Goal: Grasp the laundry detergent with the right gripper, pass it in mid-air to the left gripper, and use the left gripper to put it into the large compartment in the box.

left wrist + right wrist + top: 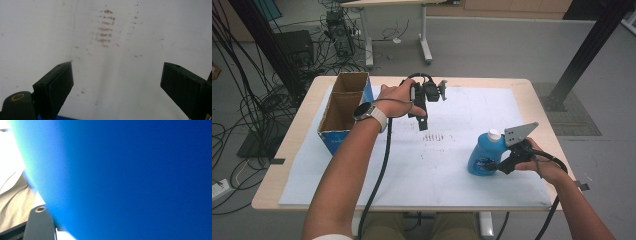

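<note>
gripping blue bottle point(484, 159) – r gripper point(501, 165), jaws half-hidden

No legible text is found: a label is seen on the blue bottle point(485, 156) but is too blurred to be read, and the reddish marks on the white sheet point(105, 27) cannot be made out as characters.

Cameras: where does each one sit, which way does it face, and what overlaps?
High view: above the person's side, looking forward and down at the white paper-covered table; both forearms enter from below.
Left gripper view: on the left tongs, open, facing the stained paper.
Right gripper view: on the right tongs, pressed close to the blue plastic detergent bottle.
Shared: the high view also shows that bottle and those stains.
</note>
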Demonstrator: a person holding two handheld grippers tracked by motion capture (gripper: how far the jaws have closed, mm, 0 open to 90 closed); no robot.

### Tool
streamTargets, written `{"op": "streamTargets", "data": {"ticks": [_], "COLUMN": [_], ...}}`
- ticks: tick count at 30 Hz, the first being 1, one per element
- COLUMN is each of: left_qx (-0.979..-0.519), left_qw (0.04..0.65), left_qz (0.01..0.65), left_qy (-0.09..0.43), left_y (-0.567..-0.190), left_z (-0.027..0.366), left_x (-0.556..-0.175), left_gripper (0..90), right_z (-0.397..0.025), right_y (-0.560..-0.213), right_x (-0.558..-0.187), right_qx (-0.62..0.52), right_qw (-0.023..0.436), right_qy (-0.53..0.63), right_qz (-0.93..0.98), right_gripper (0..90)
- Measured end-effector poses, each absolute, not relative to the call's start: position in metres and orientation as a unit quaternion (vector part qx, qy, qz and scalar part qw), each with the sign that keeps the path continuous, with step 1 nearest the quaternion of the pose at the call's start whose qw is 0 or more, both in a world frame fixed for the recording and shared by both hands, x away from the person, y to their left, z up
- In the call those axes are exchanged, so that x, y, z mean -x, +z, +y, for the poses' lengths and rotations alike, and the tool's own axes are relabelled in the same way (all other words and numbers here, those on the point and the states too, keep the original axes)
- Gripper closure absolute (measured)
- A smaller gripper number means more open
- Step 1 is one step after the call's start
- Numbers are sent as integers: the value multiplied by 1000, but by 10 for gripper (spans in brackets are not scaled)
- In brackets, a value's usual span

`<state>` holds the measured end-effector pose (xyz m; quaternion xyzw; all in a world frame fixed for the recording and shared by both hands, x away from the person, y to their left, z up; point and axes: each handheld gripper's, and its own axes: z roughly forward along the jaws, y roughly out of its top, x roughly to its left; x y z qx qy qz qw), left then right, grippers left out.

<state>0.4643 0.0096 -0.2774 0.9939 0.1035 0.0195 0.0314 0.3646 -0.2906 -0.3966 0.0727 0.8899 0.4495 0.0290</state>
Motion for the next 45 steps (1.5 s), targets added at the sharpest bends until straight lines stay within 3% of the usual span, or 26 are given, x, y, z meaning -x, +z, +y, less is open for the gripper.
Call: {"op": "streamTargets", "data": {"ticks": [45], "left_qx": [-994], "left_qw": [28], "left_qz": [107], "left_qy": [15], "left_y": [-281], "left_z": [11], "left_x": [-464], "left_gripper": [115], "right_z": [-291], "right_y": [-401], "right_x": [-367], "right_qx": [-64], "right_qw": [32], "right_qy": [470], "right_qz": [880], "right_gripper": [362]}}
